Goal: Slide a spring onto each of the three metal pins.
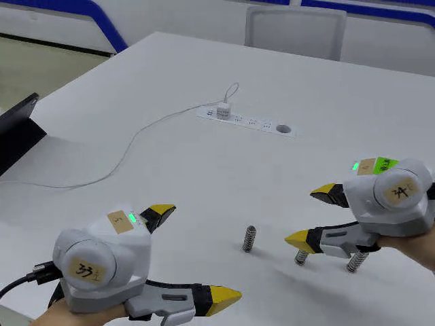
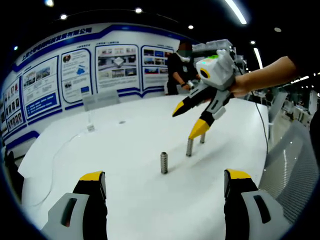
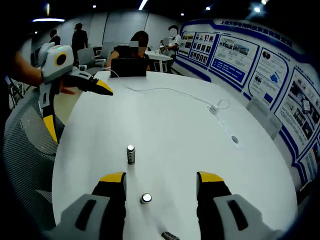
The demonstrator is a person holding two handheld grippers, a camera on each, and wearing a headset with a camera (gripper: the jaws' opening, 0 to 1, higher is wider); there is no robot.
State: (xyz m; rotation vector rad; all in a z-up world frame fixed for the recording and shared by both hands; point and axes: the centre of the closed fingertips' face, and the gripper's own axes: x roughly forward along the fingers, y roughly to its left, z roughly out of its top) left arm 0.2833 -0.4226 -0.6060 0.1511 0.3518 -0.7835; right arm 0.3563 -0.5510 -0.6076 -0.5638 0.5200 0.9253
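Observation:
Three short metal pins stand in a row on the white table (image 1: pixel 204 170), each with a coil spring around it: one (image 1: pixel 249 238) in the middle, one (image 1: pixel 301 257) under the right gripper's lower jaw, one (image 1: pixel 355 261) furthest right. My left gripper (image 1: pixel 194 252) is open at the bottom left, well short of the pins. My right gripper (image 1: pixel 310 216) hovers open just above the middle and right pins, holding nothing. The left gripper view has the row of pins (image 2: pixel 164 163) ahead, with the right gripper (image 2: pixel 188 121) over them. In the right gripper view a pin (image 3: pixel 145 198) sits between the open jaws and another (image 3: pixel 131 154) just beyond.
A white power strip (image 1: pixel 248 122) with a plugged-in charger and a trailing cable (image 1: pixel 129 146) lies further back on the table. A dark tablet (image 1: pixel 17 129) stands at the left edge. A grey chair (image 1: pixel 296 30) is at the far side. People (image 3: pixel 135 55) sit beyond the table.

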